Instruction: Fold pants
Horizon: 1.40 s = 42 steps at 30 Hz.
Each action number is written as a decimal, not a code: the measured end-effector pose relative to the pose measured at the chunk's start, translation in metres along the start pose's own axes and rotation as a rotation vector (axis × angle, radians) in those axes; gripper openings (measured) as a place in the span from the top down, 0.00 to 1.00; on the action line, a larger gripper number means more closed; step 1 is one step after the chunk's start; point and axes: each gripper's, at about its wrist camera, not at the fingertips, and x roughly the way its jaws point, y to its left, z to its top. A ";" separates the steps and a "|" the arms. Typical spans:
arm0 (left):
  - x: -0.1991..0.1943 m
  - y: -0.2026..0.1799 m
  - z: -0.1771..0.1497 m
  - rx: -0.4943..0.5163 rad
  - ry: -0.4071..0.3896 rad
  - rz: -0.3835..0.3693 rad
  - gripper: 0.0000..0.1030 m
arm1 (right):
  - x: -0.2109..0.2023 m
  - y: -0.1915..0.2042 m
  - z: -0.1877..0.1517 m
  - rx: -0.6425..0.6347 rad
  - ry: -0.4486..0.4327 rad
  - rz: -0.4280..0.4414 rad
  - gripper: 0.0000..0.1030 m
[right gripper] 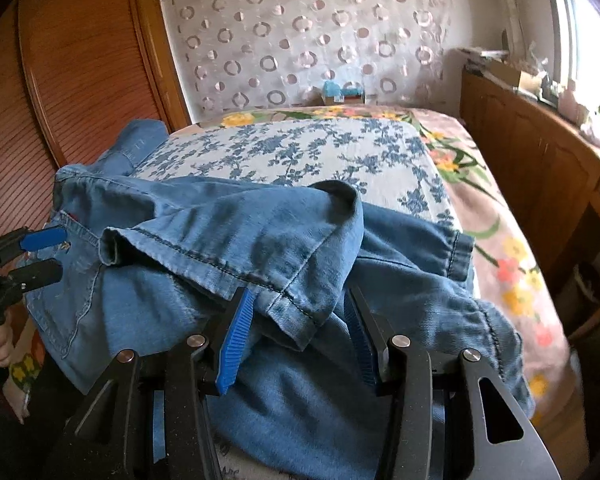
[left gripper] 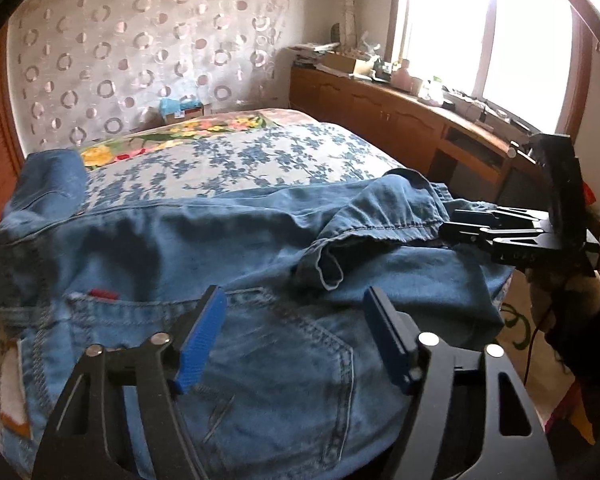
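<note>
left gripper (left gripper: 292, 336): fingers apart, empty, over the back pocket (left gripper: 284, 364). right gripper (right gripper: 300, 340): fingers apart around the hem (right gripper: 236, 264), not clamped. jeans (left gripper: 204, 240): rumpled on the bed (left gripper: 260, 152), legs toward 9 o'clock; soft, heavy denim; grip stitched hems or waistband.
</note>
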 end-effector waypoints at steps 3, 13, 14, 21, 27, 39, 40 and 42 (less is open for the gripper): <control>0.014 -0.005 0.005 0.016 0.022 0.001 0.40 | 0.003 -0.005 0.001 0.022 0.007 0.018 0.52; 0.050 -0.020 0.015 0.068 0.075 0.031 0.60 | 0.011 -0.016 0.000 0.067 0.022 0.085 0.52; 0.053 -0.020 0.016 0.068 0.076 0.036 0.64 | 0.013 -0.017 -0.001 0.070 0.020 0.095 0.61; 0.028 -0.016 0.017 0.035 0.018 0.038 0.89 | -0.001 -0.011 0.005 0.048 -0.041 0.139 0.89; -0.032 -0.009 0.017 0.020 -0.081 0.026 0.89 | -0.041 0.014 0.028 -0.018 -0.151 0.192 0.90; -0.133 0.048 -0.018 -0.073 -0.199 0.100 0.89 | -0.067 0.097 0.073 -0.200 -0.229 0.314 0.90; -0.137 0.054 -0.024 -0.084 -0.199 0.107 0.89 | -0.064 0.107 0.075 -0.219 -0.226 0.327 0.90; -0.145 0.066 -0.036 -0.109 -0.201 0.127 0.89 | -0.057 0.124 0.078 -0.246 -0.216 0.354 0.90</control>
